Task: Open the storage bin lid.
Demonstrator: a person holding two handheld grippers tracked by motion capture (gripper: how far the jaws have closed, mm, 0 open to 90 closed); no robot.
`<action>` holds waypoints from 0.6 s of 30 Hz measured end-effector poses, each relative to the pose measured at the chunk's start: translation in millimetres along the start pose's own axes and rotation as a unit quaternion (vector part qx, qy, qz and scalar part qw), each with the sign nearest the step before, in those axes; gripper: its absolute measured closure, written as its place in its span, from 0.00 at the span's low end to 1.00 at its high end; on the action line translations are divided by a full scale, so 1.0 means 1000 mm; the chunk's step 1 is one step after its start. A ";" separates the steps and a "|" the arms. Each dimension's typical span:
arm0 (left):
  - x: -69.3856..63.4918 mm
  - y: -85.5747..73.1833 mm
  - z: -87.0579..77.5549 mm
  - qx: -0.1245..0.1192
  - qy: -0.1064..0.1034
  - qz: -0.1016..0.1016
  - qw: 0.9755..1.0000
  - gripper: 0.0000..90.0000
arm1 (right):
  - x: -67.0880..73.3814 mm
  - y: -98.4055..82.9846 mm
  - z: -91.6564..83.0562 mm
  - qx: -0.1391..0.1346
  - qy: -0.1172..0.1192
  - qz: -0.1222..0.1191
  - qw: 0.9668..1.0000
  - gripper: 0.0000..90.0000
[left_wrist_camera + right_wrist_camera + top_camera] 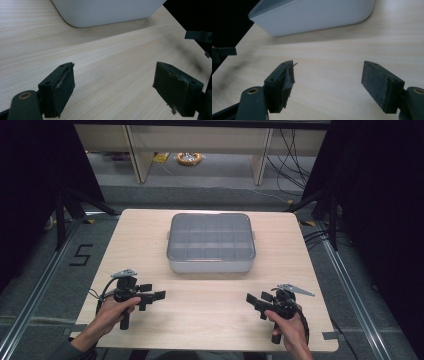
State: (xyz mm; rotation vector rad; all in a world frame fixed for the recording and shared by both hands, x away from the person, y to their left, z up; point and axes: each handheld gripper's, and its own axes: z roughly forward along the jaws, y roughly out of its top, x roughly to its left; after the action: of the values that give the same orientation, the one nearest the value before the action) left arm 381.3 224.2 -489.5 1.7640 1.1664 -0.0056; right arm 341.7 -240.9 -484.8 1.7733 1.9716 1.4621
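A grey plastic compartment box [211, 242] with a clear lid lies shut in the middle of the wooden table [210, 315]. Its white side wall [105, 11] fills the top of the left gripper view and also shows as a pale wall [312, 15] in the right gripper view. My left gripper [152, 292] hovers at the front left, pointing right, jaws open with nothing between them. At the front right my right gripper [257, 299] points left, jaws open and empty. Both sit well short of the box. One pad [287, 82] of the right gripper is frayed.
A black tape mark [81, 255] lies on the floor left of the table. Behind the table stand wooden furniture legs [137, 155] and trailing cables [295, 155]. Dark curtains flank both sides. Metal rails [350, 285] run along the floor.
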 end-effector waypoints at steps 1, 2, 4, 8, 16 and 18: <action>0.001 0.001 0.000 0.000 -0.001 -0.003 1.000 0.18 | -0.004 0.004 0.001 -0.010 -0.003 -0.021 1.000 0.31; 0.001 0.002 0.000 0.000 0.000 -0.003 1.000 0.18 | -0.004 0.008 0.000 -0.011 -0.002 -0.018 1.000 0.31; 0.002 0.003 0.001 -0.001 -0.001 -0.003 1.000 0.18 | -0.005 0.015 0.000 -0.020 0.001 -0.016 1.000 0.31; 0.003 0.010 0.002 -0.005 -0.004 -0.009 1.000 0.19 | -0.008 0.024 0.003 -0.024 -0.002 -0.010 1.000 0.32; 0.005 0.025 0.007 -0.020 0.004 -0.015 1.000 0.20 | -0.016 0.041 0.011 -0.026 -0.004 -0.008 1.000 0.35; 0.006 0.028 0.008 -0.017 0.001 -0.015 1.000 0.20 | -0.012 0.043 0.011 -0.018 -0.005 0.016 1.000 0.36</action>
State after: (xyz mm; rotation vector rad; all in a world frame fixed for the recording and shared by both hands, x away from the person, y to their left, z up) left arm 407.5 221.1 -476.2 1.7166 1.1866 -0.0018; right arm 383.1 -251.2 -466.5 1.8022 1.9081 1.4859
